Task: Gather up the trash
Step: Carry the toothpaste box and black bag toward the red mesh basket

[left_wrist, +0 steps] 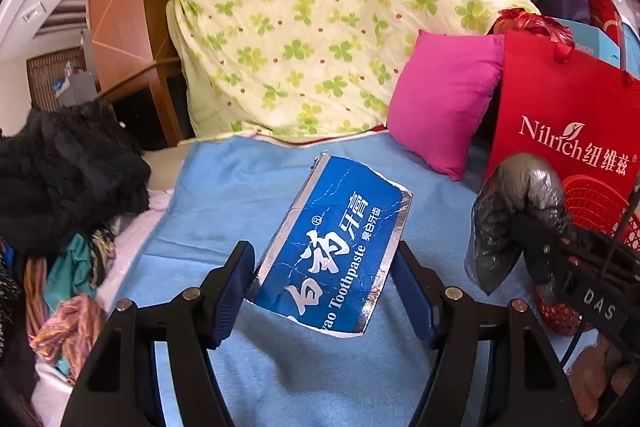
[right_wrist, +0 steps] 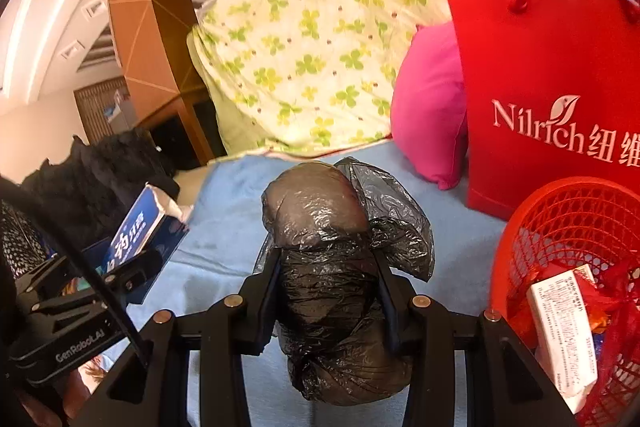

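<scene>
A flattened blue toothpaste box (left_wrist: 336, 247) is lifted above the light blue blanket (left_wrist: 224, 195), and my left gripper (left_wrist: 322, 267) is shut on its long edges. From the right wrist view the same box (right_wrist: 136, 223) sticks up out of the left gripper (right_wrist: 132, 267) at the left. My right gripper (right_wrist: 326, 259) is shut on a crumpled black plastic bag bundle (right_wrist: 320, 227), which bulges out beyond the fingertips. That bag (left_wrist: 516, 195) also shows at the right of the left wrist view. A red mesh basket (right_wrist: 568, 219) stands at the right and holds a white carton (right_wrist: 560, 327).
A red paper bag (right_wrist: 552, 99) stands behind the basket, with a pink pillow (left_wrist: 444, 99) beside it. A clover-print quilt (left_wrist: 320, 27) is heaped at the back of the bed. Black clothing (left_wrist: 68, 163) and coloured cloths (left_wrist: 68, 319) lie at the left edge.
</scene>
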`<state>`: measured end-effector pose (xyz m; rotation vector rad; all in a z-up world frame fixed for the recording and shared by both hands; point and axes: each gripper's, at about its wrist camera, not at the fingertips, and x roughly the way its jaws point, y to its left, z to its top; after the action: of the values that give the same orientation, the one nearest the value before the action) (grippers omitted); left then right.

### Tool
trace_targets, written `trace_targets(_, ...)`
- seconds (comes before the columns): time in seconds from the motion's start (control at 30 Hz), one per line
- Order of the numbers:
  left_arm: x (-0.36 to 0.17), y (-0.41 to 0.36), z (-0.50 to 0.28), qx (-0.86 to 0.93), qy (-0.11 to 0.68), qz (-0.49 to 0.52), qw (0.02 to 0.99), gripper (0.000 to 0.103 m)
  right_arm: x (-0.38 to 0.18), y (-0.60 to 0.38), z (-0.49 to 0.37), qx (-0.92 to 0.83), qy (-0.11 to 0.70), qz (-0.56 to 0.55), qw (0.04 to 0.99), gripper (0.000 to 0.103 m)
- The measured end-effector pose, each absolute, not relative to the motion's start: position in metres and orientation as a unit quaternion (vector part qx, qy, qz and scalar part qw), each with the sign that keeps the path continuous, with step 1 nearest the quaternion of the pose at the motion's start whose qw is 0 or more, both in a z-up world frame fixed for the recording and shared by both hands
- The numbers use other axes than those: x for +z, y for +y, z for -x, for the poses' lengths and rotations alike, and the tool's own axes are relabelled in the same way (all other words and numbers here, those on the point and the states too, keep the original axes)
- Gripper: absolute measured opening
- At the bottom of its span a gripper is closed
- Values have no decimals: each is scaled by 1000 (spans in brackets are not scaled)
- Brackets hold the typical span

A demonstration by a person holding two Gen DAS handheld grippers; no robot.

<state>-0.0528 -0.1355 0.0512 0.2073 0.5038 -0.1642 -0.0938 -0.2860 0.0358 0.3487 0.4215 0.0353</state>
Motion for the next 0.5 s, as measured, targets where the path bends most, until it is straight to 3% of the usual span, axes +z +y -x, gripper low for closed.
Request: trace_targets(0.5,67,-140,88,-67,229,-120,964,71,39,-291,117,18,186,-186,965,44)
